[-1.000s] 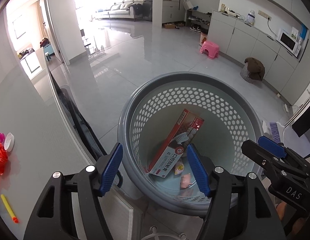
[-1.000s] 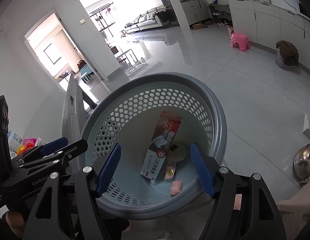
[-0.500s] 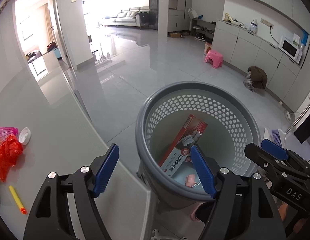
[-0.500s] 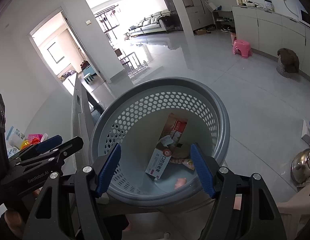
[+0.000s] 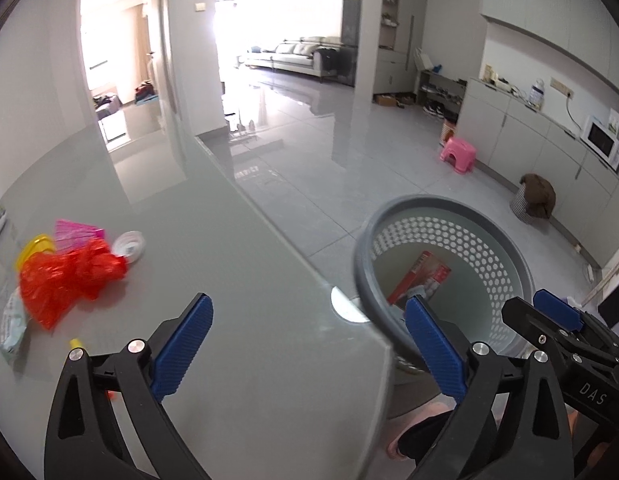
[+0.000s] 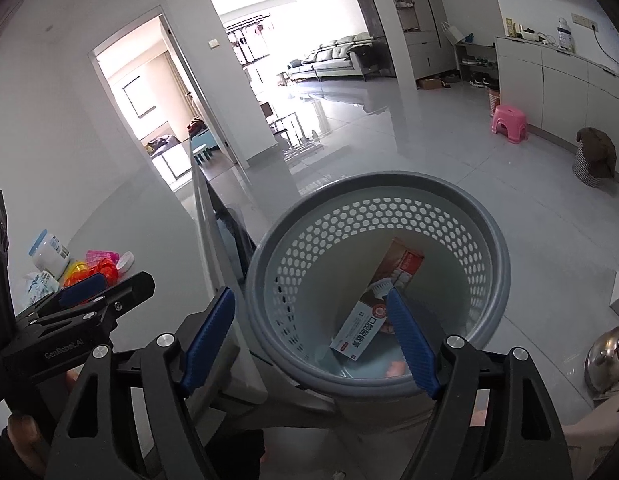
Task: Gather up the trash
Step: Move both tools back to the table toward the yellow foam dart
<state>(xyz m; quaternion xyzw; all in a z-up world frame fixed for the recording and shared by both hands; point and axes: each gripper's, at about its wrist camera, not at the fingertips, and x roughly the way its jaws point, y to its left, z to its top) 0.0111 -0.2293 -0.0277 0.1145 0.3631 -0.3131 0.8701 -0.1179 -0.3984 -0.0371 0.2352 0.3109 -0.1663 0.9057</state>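
A grey perforated waste basket (image 5: pixel 509 248) (image 6: pixel 485 240) stands on the floor beside the grey table (image 5: pixel 229 300). Inside it lie a red and white box (image 6: pixel 373 312) (image 5: pixel 425 274) and small scraps. My left gripper (image 5: pixel 309 344) hangs over the table's corner, jaws opening, nothing between them. My right gripper (image 6: pixel 309 336) hovers over the basket's near rim, jaws opening and empty. On the table's left lie a crumpled red plastic bag (image 5: pixel 65 276), a pink wrapper (image 5: pixel 75 234), a white lid (image 5: pixel 129 242), a yellow piece (image 5: pixel 35 248) and a pale packet (image 5: pixel 11 328).
A white jar (image 6: pixel 49 254) stands on the table behind the trash. A pink stool (image 5: pixel 457 154) and a draped bin (image 5: pixel 535 198) stand by the cabinets at the right. A metal pot (image 6: pixel 607 360) sits on the floor at the right. A slippered foot (image 5: pixel 413 428) shows under the table edge.
Both grippers rose and drew back leftward from over the basket. The left one now looks over the table, its jaws visibly wider. The trash pile has come further into view.
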